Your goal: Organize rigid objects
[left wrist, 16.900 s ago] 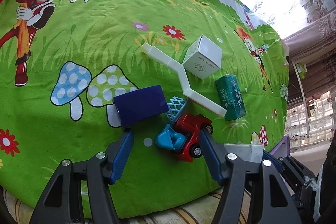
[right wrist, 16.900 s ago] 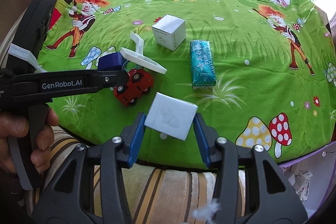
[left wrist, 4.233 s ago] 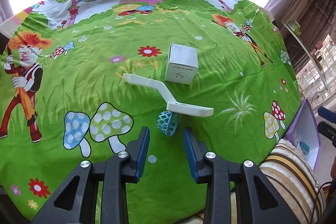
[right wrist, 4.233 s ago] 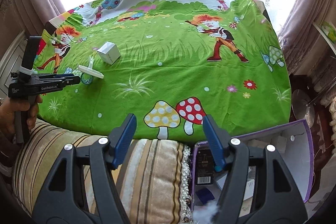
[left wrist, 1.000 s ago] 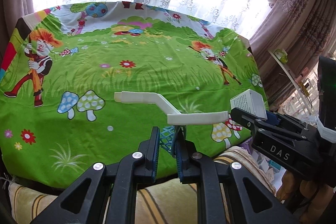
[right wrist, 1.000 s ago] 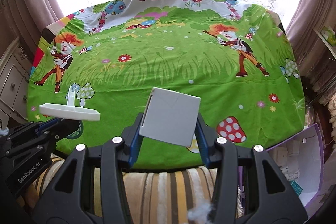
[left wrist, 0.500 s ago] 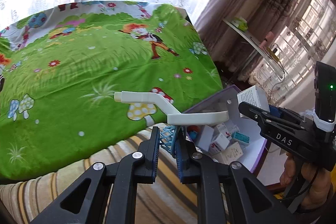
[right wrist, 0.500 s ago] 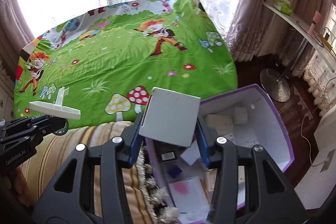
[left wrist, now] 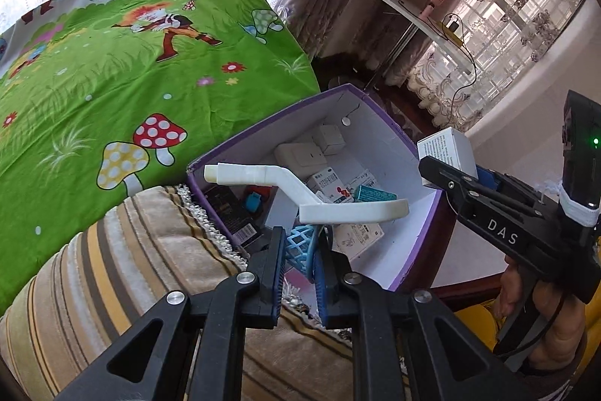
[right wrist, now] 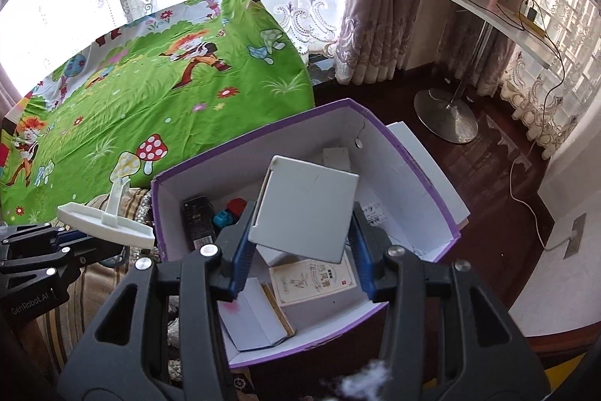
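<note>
Left tool clamping scoop, above box rim

Lettering I could read on my own tools

My right gripper bore "DAS" along its body; my left gripper bore "GenRobot.AI" on its side.

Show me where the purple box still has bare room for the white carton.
The purple box is crowded along its left and near sides: a black remote, a red and blue toy and a booklet. Bare floor shows only by the right wall, beside the white carton in the right gripper. The green bedsheet is open.
</note>
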`<state>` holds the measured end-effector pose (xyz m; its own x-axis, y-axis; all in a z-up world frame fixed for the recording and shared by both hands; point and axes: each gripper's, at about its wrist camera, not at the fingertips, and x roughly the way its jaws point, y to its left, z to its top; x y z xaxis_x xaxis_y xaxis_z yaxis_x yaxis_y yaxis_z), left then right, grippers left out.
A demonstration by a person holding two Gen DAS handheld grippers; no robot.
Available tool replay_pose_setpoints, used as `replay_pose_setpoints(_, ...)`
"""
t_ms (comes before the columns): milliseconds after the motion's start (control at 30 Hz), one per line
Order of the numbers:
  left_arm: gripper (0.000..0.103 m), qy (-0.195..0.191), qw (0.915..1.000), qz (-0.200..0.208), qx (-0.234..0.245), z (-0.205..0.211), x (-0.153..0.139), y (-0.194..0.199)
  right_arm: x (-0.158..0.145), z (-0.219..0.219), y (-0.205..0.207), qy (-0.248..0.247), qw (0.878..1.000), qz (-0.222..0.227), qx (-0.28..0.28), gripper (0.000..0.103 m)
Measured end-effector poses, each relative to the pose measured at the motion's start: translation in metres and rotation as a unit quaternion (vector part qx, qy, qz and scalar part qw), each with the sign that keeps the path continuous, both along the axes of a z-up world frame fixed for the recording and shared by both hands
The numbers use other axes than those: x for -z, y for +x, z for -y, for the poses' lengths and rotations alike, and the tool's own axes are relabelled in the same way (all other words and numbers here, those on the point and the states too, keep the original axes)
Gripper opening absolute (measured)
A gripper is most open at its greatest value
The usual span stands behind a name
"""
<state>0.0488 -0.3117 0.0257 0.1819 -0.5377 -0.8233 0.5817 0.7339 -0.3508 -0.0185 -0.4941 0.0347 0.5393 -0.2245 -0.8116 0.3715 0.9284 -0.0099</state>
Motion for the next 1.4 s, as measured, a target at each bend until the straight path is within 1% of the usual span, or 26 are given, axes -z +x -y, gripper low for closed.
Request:
replay_pose_setpoints(100, 0.017, 0.002, 0.9998, -0.019, 0.002, 0.008, 0.007, 0.002, 0.001, 0.007, -0.005, 0.004, 1.000, -0.002, 0.010, 0.052)
replay_pose_setpoints(133, 0.018, 0.004, 0.9997, -0.023, 0.002, 0.009, 0.009, 0.002, 0.001, 0.008, -0.006, 0.004, 1.000, -0.001, 0.012, 0.056)
replay_pose_setpoints(167, 0.020, 0.006, 0.9997, -0.025, 0.001, 0.009, 0.011, 0.002, 0.000, 0.009, -0.008, 0.004, 1.000, 0.000, 0.013, 0.063)
replay_pose_setpoints(233, 0.024, 0.007, 0.9995, -0.031, -0.001, 0.007, 0.013, 0.002, -0.002, 0.008, -0.011, 0.004, 1.000, 0.003, 0.012, 0.070)
replay_pose_setpoints(333, 0.032, 0.006, 0.9992, -0.038, -0.013, -0.002, 0.013, -0.001, -0.006, 0.005, -0.015, 0.002, 1.000, 0.004, 0.012, 0.072)
replay_pose_setpoints(433, 0.047, -0.004, 0.9977, -0.060, -0.029, -0.017, 0.014, -0.009, -0.011, -0.001, -0.023, -0.001, 1.000, 0.009, 0.008, 0.076)
replay_pose_setpoints(500, 0.049, -0.016, 0.9971, -0.065, -0.037, -0.028, 0.013, -0.016, -0.010, -0.007, -0.028, 0.000, 1.000, 0.007, 0.006, 0.077)
replay_pose_setpoints(567, 0.050, -0.023, 0.9970, -0.059, -0.044, -0.035, 0.010, -0.022, -0.008, -0.014, -0.034, -0.005, 1.000, 0.001, 0.002, 0.077)
replay_pose_setpoints(633, 0.055, -0.029, 0.9971, -0.053, -0.046, -0.039, 0.008, -0.029, -0.003, -0.020, -0.040, -0.010, 1.000, -0.008, -0.001, 0.077)
replay_pose_setpoints(700, 0.064, -0.034, 0.9978, -0.043, -0.038, -0.039, 0.006, -0.036, 0.001, -0.024, -0.045, -0.003, 1.000, -0.016, -0.004, 0.077)
replay_pose_setpoints(767, 0.069, -0.033, 0.9983, -0.035, -0.033, -0.035, 0.007, -0.039, 0.003, -0.028, -0.050, -0.001, 1.000, -0.019, -0.004, 0.077)
replay_pose_setpoints(833, 0.074, -0.030, 0.9987, -0.030, -0.028, -0.030, 0.007, -0.041, 0.003, -0.030, -0.053, -0.009, 1.000, -0.018, -0.003, 0.077)
replay_pose_setpoints(867, 0.079, -0.031, 0.9988, -0.028, -0.025, -0.028, 0.007, -0.042, 0.003, -0.031, -0.054, -0.012, 1.000, -0.017, 0.001, 0.077)
replay_pose_setpoints(933, 0.083, -0.025, 0.9992, -0.022, -0.019, -0.023, 0.007, -0.044, 0.003, -0.030, -0.053, -0.013, 1.000, -0.018, 0.004, 0.077)
replay_pose_setpoints(1000, 0.088, -0.031, 0.9991, -0.023, -0.016, -0.023, 0.007, -0.044, 0.003, -0.031, -0.052, -0.022, 1.000, -0.022, 0.004, 0.077)
replay_pose_setpoints(1133, 0.089, -0.041, 0.9985, -0.031, -0.021, -0.025, 0.009, -0.042, 0.005, -0.030, -0.051, -0.022, 0.999, -0.026, 0.005, 0.077)
replay_pose_setpoints(1400, 0.089, -0.033, 0.9984, -0.037, -0.027, -0.021, 0.014, -0.036, 0.006, -0.031, -0.050, -0.023, 0.999, -0.029, 0.004, 0.078)
